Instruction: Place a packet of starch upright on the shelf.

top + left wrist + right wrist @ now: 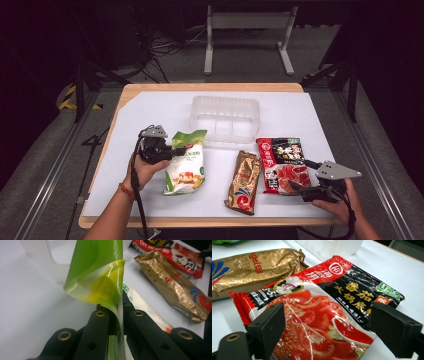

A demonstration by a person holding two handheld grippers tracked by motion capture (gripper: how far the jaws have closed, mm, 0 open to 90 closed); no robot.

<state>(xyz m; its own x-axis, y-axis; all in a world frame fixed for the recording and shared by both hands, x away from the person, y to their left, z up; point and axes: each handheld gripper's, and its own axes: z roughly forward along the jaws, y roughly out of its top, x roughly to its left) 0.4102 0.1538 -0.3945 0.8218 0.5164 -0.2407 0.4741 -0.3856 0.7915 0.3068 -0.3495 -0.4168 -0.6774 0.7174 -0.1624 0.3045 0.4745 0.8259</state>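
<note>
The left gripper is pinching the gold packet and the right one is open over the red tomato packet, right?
Not quite. The left gripper is pinching the green packet, as the left gripper view shows. The gold packet lies untouched. The right gripper is open over the red tomato packet.

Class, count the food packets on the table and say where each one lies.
3. The green packet is on the left, pinched by the left gripper; the gold packet is in the middle; the red tomato packet is on the right.
</note>
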